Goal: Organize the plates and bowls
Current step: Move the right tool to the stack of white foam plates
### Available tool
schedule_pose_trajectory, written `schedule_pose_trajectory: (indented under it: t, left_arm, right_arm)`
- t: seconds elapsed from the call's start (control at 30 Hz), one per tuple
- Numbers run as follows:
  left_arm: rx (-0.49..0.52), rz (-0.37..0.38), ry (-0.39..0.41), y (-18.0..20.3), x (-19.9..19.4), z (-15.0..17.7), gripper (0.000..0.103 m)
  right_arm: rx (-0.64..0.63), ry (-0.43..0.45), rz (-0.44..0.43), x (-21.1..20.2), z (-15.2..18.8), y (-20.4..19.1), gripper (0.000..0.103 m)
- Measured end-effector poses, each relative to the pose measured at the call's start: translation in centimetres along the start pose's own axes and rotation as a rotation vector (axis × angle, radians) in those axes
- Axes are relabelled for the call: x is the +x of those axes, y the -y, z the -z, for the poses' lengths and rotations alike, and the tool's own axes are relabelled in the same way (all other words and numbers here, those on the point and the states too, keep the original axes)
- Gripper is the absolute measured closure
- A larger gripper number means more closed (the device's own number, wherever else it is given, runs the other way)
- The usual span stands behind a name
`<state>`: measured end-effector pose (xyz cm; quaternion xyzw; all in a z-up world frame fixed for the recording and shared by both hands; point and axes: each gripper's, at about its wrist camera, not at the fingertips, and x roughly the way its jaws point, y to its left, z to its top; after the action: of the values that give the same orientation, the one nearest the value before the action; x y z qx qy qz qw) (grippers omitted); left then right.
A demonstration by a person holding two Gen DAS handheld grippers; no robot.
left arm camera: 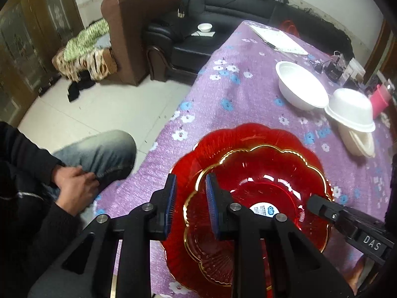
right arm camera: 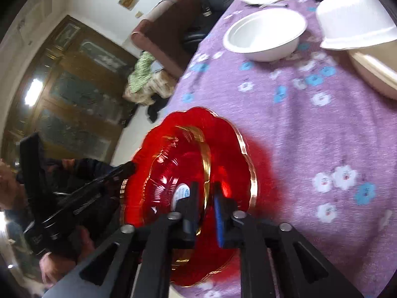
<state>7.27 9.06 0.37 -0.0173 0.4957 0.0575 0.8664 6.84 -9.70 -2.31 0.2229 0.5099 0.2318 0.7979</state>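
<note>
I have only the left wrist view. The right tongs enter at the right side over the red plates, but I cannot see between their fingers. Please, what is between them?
Observer: In the right wrist view, the right tongs straddle a gold rim, which runs between the two fingers. I cannot tell whether they pinch it.
Operator: Which plate has this rim, the small one or the big one?
Observer: The small red plate, which lies in the big one. The rim of the big red plate passes outside the blue-padded finger, on the side of the purple cloth.
</note>
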Motion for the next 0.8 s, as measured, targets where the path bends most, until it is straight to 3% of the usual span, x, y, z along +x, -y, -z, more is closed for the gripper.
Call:
schedule_pose_trajectory:
  t: [0.17, 0.4, 0.67, 0.8]
  left_arm:
    - [0.001, 0.012, 0.035, 0.0, -1.5, 0.3, 0.082]
    - [0.059, 0.097, 0.063, 3.0, -3.8, 1.4, 0.082]
    - [0.155, 0.212, 0.073, 8.5, -6.0, 2.5, 0.082]
    - [0.193, 0.250, 0.061, 10.7, -6.4, 2.9, 0.082]
  right_arm:
    - [-0.029, 0.023, 0.017, -1.2, 0.4, -0.2, 0.085]
    - [-0.046, 0.089, 0.014, -4.6, 1.8, 0.5, 0.082]
    - [0.061, 0.152, 0.035, -9.1, 2.5, 6.4, 0.082]
    - [0.116, 0.256, 0.106, -12.7, 1.3, 10.0, 0.082]
